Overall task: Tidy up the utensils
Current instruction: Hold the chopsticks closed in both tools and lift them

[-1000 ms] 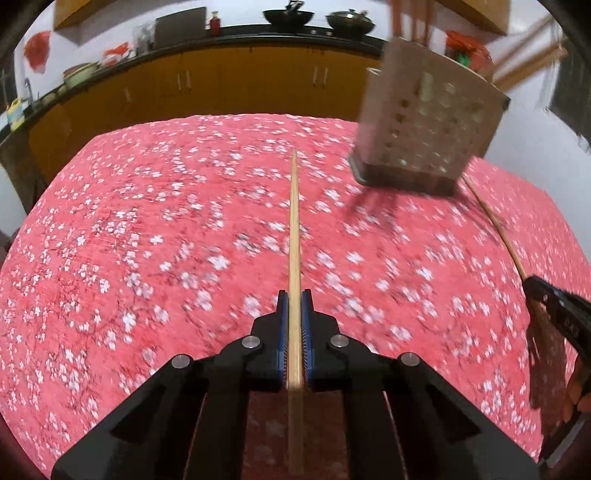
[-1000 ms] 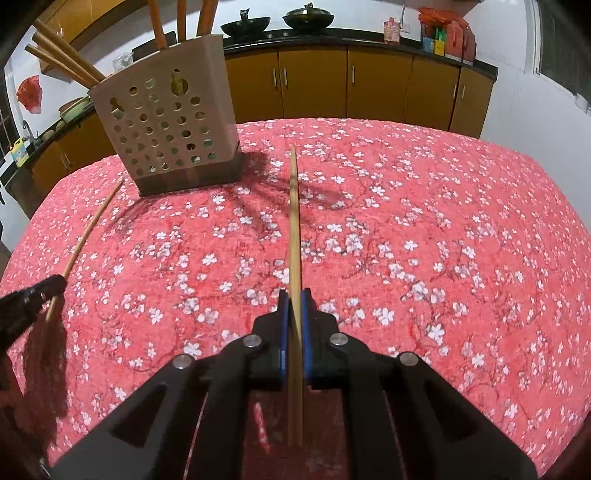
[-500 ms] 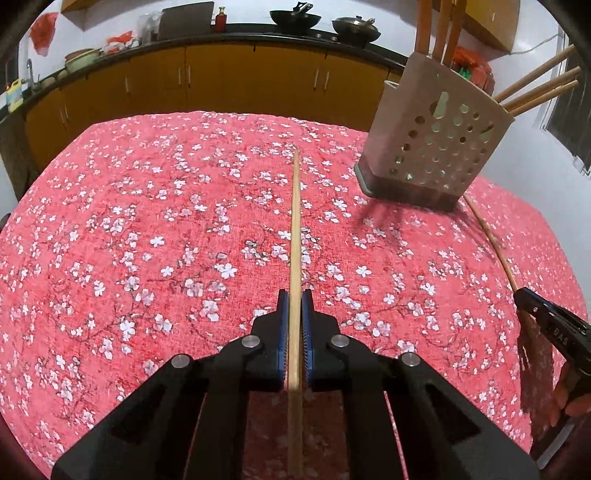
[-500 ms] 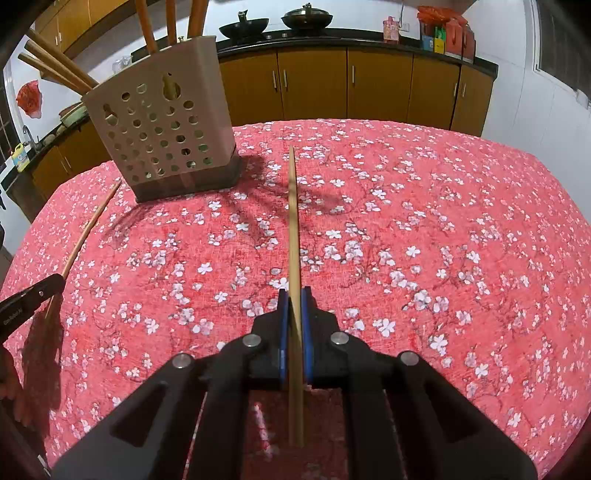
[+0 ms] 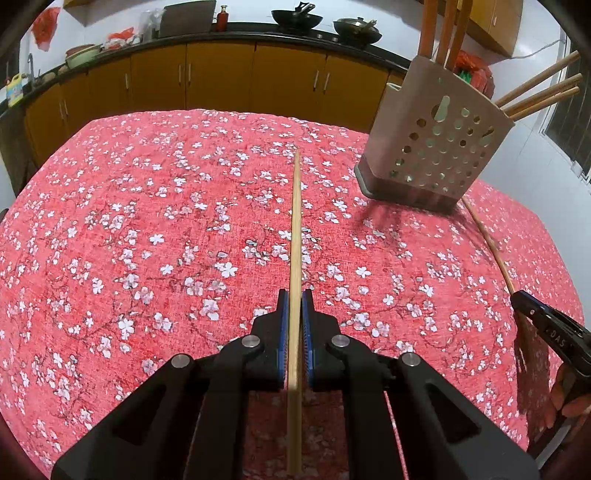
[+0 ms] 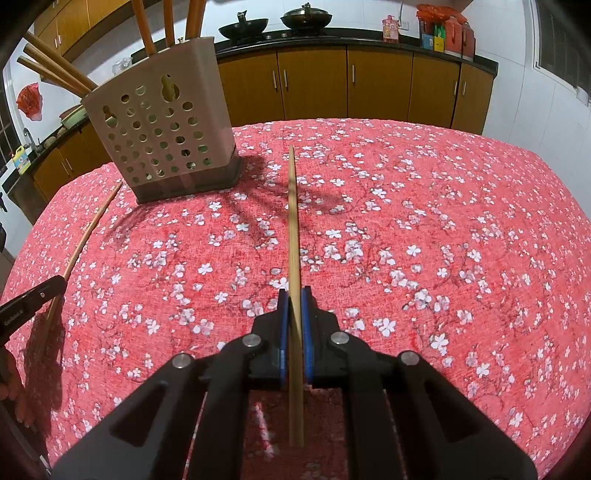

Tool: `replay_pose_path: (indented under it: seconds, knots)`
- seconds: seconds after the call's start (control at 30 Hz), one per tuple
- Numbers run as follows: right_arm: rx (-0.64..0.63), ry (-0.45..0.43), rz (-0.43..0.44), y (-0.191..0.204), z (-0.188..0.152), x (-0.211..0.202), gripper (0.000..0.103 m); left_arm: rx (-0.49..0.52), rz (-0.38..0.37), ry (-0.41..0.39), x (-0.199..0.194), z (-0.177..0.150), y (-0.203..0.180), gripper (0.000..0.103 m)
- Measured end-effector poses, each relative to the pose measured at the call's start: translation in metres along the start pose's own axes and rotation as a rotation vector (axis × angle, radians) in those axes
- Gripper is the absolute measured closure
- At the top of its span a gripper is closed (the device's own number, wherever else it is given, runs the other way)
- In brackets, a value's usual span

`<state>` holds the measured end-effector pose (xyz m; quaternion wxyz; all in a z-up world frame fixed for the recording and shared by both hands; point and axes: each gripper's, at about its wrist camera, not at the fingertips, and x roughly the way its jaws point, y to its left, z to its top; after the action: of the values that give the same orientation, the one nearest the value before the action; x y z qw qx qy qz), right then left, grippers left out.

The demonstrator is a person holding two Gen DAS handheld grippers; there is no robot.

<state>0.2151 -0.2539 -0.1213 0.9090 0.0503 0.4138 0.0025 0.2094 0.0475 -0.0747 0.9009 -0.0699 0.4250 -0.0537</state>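
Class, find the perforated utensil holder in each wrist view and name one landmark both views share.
Left wrist view: holder stands upper right on the cloth.
Right wrist view: holder stands upper left on the cloth.
Shared landmark: the two black woks on the counter behind.

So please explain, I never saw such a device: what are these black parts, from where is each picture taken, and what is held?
No robot here: a person holds a black two-finger tool in each hand, with a camera looking along the fingers. One picture comes from the left gripper, the other from the right gripper. Each is shut on one wooden chopstick, the left chopstick and the right chopstick. On the red flowered tablecloth stands a perforated utensil holder with wooden utensils already in it.
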Motion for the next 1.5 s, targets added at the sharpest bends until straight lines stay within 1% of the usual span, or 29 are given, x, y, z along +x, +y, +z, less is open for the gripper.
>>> replay_pose_path:
  seconds: [0.8,0.97,1.17,1.33,1.4,1.5]
  knots:
    - [-0.001,0.0,0.001,0.0,0.001,0.001,0.094,0.001,0.0,-0.001,0.001,0.0,0.0,0.094]
    - [-0.001,0.0,-0.003,0.002,-0.002,-0.001,0.094,0.029,0.029,0.001,-0.002,-0.005,-0.008,0.094]
    - [-0.002,0.0,-0.005,0.001,-0.005,-0.002,0.094,0.033,0.024,0.003,-0.005,-0.007,-0.011,0.095]
    - [-0.014,0.0,-0.01,0.002,-0.004,-0.004,0.095,0.073,0.044,0.007,-0.003,-0.007,-0.017,0.095]
    - [-0.004,-0.025,0.004,0.0,-0.002,-0.013,0.095,0.08,0.04,0.016,-0.004,-0.006,-0.017,0.095]
    - [0.0,-0.088,0.013,-0.002,0.005,-0.035,0.095,0.075,0.026,-0.012,-0.016,-0.001,-0.016,0.095]
